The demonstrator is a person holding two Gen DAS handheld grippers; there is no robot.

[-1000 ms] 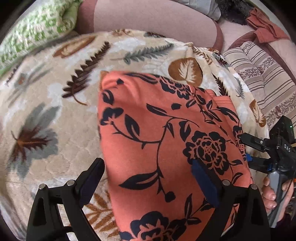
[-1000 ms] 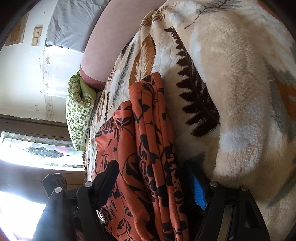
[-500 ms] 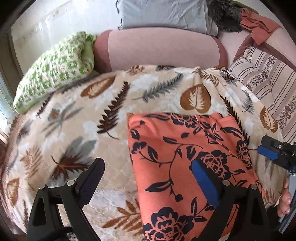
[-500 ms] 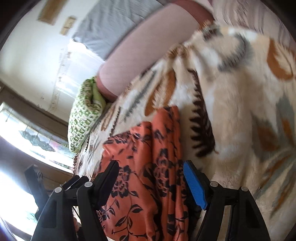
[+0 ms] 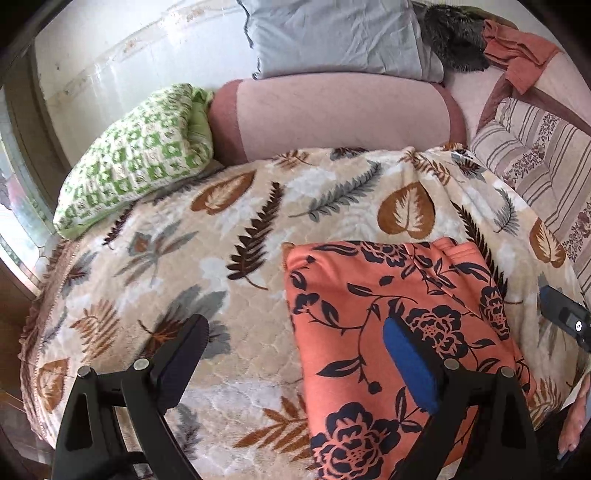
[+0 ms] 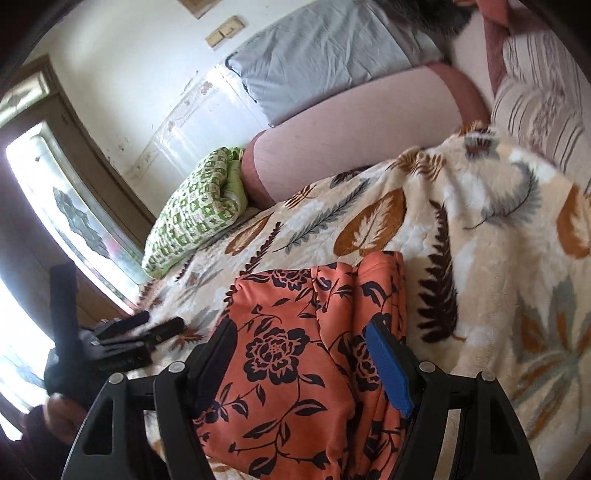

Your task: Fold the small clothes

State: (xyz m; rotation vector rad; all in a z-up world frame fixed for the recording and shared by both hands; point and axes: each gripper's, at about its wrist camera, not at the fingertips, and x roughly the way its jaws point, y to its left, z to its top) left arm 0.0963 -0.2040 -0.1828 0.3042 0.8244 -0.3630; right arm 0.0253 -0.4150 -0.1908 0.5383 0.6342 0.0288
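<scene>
The folded garment [image 5: 399,332] lies on the blanket [image 5: 184,277], pillow [image 5: 136,158] behind-left, bolster [image 5: 340,114] behind.

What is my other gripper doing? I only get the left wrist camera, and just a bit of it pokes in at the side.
Observer: The right gripper is open, with its fingers spread over the orange flowered cloth and not shut on it.
Operator: Is the cloth flat on that side?
Observer: No. Along its right edge the layers bunch into long ridges.
Operator: Anything on the wall I can't see?
Observer: A light switch, up above the grey pillow.
</scene>
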